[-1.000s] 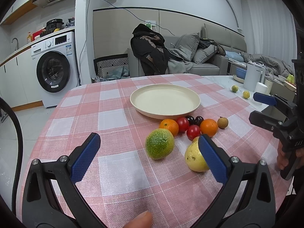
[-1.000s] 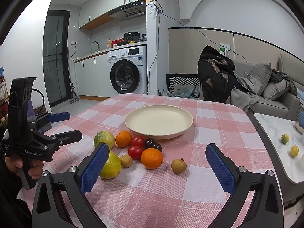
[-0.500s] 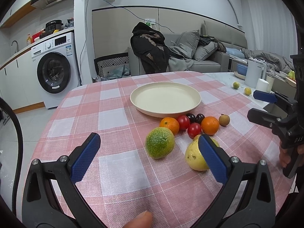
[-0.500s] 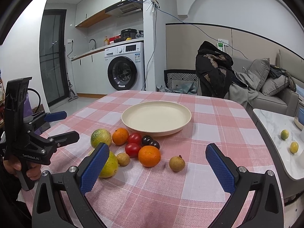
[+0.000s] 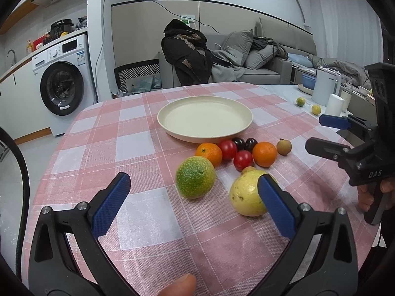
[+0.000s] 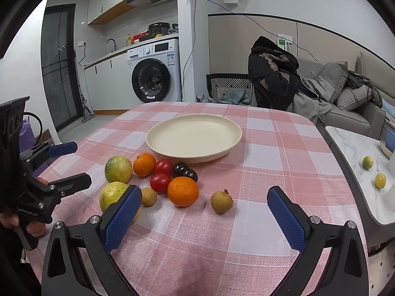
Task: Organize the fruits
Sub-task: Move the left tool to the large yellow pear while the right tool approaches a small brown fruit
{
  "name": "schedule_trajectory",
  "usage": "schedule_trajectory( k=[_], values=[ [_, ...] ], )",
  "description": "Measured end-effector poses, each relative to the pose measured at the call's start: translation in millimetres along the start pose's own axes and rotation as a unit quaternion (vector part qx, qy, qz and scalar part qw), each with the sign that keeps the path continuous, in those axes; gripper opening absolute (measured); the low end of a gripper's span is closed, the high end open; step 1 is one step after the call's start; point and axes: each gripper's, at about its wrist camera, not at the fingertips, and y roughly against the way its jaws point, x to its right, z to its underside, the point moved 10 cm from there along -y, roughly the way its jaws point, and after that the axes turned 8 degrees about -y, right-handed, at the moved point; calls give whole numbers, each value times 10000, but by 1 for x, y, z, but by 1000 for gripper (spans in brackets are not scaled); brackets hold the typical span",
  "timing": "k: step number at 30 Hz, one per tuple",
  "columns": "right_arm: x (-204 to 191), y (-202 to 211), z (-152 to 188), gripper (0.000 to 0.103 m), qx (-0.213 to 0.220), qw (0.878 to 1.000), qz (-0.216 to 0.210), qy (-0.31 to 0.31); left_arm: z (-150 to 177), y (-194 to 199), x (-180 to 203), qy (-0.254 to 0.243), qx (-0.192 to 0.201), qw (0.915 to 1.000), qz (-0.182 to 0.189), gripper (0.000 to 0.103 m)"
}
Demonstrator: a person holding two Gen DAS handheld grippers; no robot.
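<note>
Looking across the tabletop (image 6: 284, 148), I see a pink and white checked cloth over it, a washing machine (image 6: 153, 74) behind to the left and a grey sofa (image 6: 345, 98) with a dark coat (image 6: 271, 71) to the right. A cream plate (image 6: 193, 138) sits bare near the tabletop's middle. The fruits cluster just in front of it, toward my edge: a green citrus (image 5: 195, 177), a yellow-green pear-like fruit (image 5: 246, 192), two oranges (image 6: 183, 191), two red tomatoes (image 6: 160, 183), two dark plums (image 6: 185, 171) and two small brown fruits (image 6: 221, 201). The round fruits show no long axis; the yellow one's narrower end tilts toward the plate. My left claw (image 5: 195, 207) stands wide open, empty, above the near edge; its right finger hides part of the yellow fruit. My right claw (image 6: 205, 214) is equally spread and empty. One small brown fruit is nearly hidden in the left view. Two small citrus (image 6: 367, 162) lie on a side counter, cut off.
</note>
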Motion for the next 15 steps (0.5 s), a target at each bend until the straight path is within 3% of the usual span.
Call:
schedule_trajectory(
  k=[7,15],
  values=[
    [11,0,-4,103,-102,9998,114,-83,-1,-8,12,-4,-168,9997,156,103],
    [26,-14,4,103,-593,9979,199,-188,4,-23,33,-26,-461,9975,526,103]
  ],
)
